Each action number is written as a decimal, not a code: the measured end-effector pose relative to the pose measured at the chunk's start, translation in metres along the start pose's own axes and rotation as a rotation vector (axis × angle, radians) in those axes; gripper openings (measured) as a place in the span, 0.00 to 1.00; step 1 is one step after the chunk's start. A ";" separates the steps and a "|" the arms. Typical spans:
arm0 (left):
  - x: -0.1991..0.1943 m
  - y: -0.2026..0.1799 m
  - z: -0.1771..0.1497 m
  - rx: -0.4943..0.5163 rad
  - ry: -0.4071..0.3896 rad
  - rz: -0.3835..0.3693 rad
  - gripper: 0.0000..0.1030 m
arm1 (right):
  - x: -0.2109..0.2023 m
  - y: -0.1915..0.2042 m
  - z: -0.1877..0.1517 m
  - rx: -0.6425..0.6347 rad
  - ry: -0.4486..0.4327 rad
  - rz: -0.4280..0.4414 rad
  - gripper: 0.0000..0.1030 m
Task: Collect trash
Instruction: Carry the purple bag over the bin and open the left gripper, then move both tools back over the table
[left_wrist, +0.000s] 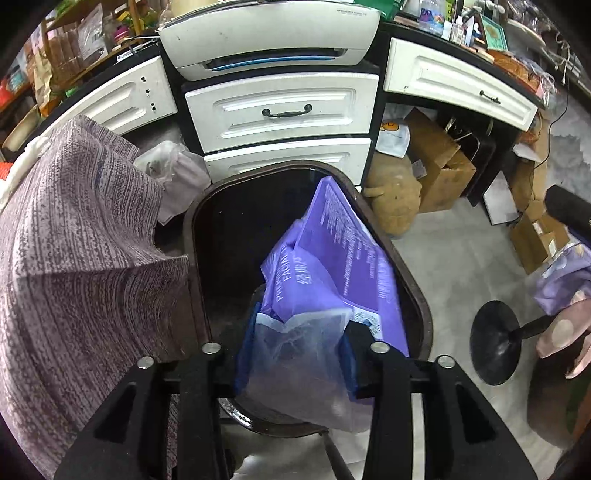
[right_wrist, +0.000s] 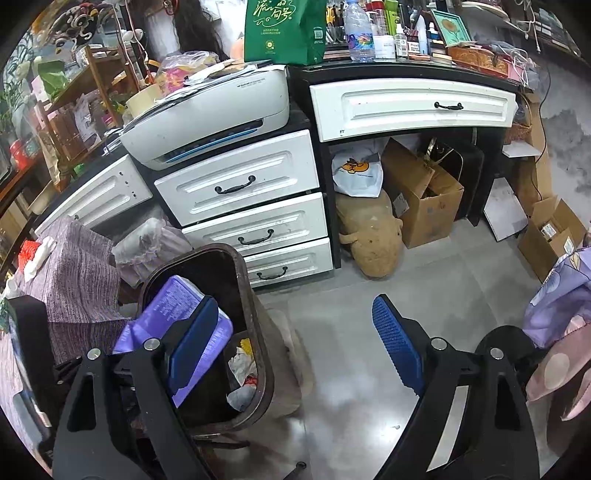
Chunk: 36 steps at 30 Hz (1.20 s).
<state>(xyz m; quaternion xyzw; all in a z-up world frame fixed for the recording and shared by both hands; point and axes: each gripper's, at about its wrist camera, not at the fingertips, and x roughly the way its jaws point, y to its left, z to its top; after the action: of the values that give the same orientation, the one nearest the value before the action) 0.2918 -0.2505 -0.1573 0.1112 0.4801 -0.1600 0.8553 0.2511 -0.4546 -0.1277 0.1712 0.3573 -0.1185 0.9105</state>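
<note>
My left gripper (left_wrist: 297, 354) is shut on a crumpled purple tissue wrapper (left_wrist: 332, 258) with a clear plastic end (left_wrist: 295, 350), held over the mouth of the dark brown trash bin (left_wrist: 195, 236). In the right wrist view the same wrapper (right_wrist: 166, 310) sticks up out of the bin (right_wrist: 255, 310), which holds scraps of paper and plastic (right_wrist: 242, 365). My right gripper (right_wrist: 295, 343) is open and empty above the grey floor, just right of the bin.
White drawers (right_wrist: 240, 184) and a printer (right_wrist: 210, 110) stand behind the bin. A purple-grey cloth (left_wrist: 74, 258) covers a surface on the left. Cardboard boxes (right_wrist: 424, 199), a tan plush toy (right_wrist: 369, 236) and a black stool base (left_wrist: 495, 343) are on the right.
</note>
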 end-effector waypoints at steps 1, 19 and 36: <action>0.003 0.000 0.000 0.003 0.008 0.006 0.49 | 0.000 0.001 0.000 0.000 0.001 0.001 0.82; -0.048 -0.017 -0.007 0.009 -0.085 -0.113 0.92 | -0.005 0.001 0.011 0.000 -0.016 0.006 0.84; -0.156 0.030 -0.015 -0.069 -0.290 -0.172 0.95 | 0.000 0.047 0.023 -0.094 0.007 0.123 0.85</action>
<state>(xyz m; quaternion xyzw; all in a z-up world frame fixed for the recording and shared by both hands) 0.2148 -0.1916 -0.0302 0.0160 0.3647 -0.2305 0.9020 0.2808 -0.4205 -0.1012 0.1506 0.3545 -0.0448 0.9217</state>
